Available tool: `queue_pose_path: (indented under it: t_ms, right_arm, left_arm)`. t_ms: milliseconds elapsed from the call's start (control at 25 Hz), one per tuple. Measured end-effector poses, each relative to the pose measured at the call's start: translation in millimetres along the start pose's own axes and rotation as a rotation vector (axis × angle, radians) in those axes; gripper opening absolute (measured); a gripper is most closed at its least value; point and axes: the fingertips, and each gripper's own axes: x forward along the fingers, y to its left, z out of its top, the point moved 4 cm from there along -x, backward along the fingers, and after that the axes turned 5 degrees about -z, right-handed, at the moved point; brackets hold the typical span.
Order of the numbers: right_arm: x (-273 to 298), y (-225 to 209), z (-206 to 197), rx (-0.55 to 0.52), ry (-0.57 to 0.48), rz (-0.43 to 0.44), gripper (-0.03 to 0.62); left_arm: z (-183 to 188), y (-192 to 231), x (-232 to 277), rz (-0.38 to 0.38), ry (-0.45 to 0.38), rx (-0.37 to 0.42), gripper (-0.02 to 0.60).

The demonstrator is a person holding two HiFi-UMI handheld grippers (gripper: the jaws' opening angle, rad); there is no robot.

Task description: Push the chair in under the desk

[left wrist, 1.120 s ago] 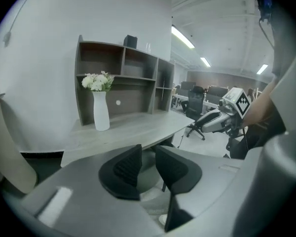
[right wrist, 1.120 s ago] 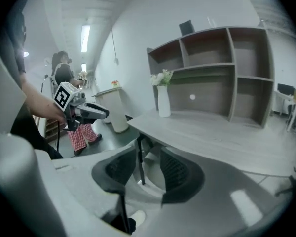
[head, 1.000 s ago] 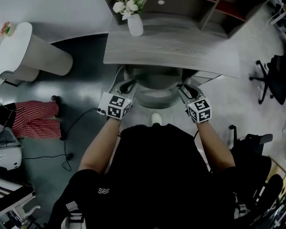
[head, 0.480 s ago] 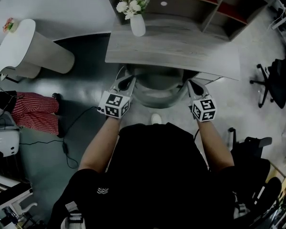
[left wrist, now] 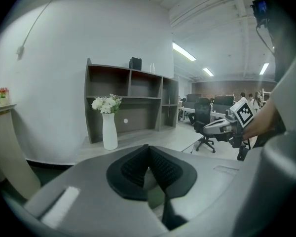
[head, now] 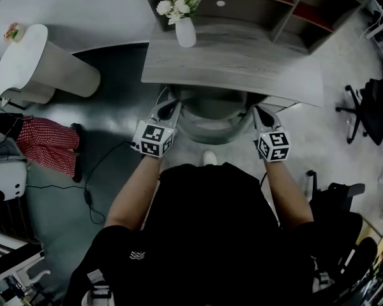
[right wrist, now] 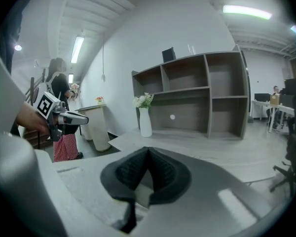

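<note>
the gray chair (head: 210,118) sits tucked mostly under the desk (head: 242,65). the left gripper (head: 171,107) and the right gripper (head: 258,112) are right beside its back, one at each side. both are pinched tight and hold nothing.

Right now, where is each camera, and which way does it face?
Head view: on the person's head, looking down at desk and chair; arms, left tongs, right tongs show.
Left gripper view: on left tongs, facing shelf; shut tips show.
Right gripper view: on right tongs, facing shelf; shut tips show.
All share the vase.
</note>
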Motion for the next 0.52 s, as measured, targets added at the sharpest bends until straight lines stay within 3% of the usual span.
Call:
queue_pose_path:
  t_ms: [520]
  right_arm:
    - [4.3,7.3,0.1,-0.004,0.011,-0.007,0.002]
  left_arm:
    - [-3.4,-2.3,-1.3,-0.010,0.011,0.028,0.006]
